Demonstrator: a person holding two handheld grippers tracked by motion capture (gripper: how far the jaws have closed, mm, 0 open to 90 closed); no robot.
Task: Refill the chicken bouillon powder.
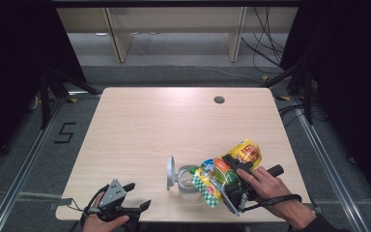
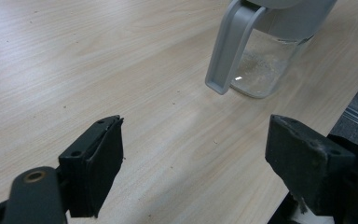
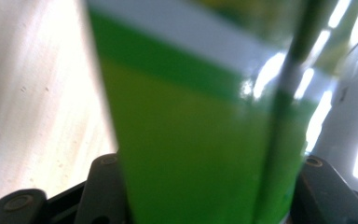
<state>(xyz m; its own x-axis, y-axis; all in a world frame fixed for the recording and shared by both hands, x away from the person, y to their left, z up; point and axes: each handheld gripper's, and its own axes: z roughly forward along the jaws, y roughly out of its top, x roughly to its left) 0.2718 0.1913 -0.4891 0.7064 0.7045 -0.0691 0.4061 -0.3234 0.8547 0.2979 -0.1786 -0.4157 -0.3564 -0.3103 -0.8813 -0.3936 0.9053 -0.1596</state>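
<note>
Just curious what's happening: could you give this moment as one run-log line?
right hand-held gripper: shut on yellow-green snack bag, tilted over clear glass jar | left hand-held gripper: open

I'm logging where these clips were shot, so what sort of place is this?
Probably a lab or studio bay set up for recording, not a home. A bare wooden table stands on grey floor between black curtains, a number 5 is taped on the floor, and loose cables trail behind.

High view: fixed above the near edge, faced forward and down on the whole table (image 1: 140, 121). Left gripper view: low, close — shared the jug (image 2: 261, 51) at 1 o'clock. Right gripper view: pressed against the green bag (image 3: 191, 140) — blurred.
</note>
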